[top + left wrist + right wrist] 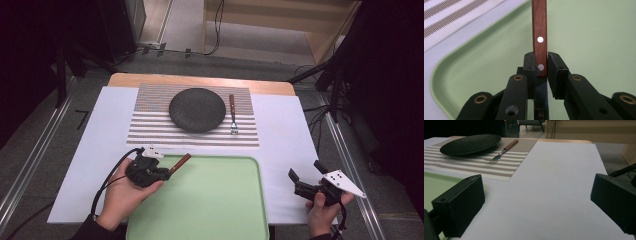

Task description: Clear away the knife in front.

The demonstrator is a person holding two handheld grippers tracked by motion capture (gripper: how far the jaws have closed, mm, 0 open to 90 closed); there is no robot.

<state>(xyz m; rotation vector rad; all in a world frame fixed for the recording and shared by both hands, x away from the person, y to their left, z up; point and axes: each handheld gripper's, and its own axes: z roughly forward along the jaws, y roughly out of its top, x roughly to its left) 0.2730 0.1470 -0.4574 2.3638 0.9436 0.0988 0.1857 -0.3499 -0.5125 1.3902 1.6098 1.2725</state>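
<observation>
While its blade hides behind the jaws, left hand-held gripper (541, 66) clamps a wood-handled utensil (539, 37) over tray (486, 62), right hand-held gripper (536, 202) agape, empty.

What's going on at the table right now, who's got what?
A person holds a gripper in each hand. The left gripper is shut on a wooden-handled utensil at the far left corner of the green tray; its working end is hidden, so I can't tell what kind it is. The right gripper is open over the white table cover, right of the tray, holding nothing. Beyond, a dark plate sits on the striped placemat with a fork to its right.
</observation>
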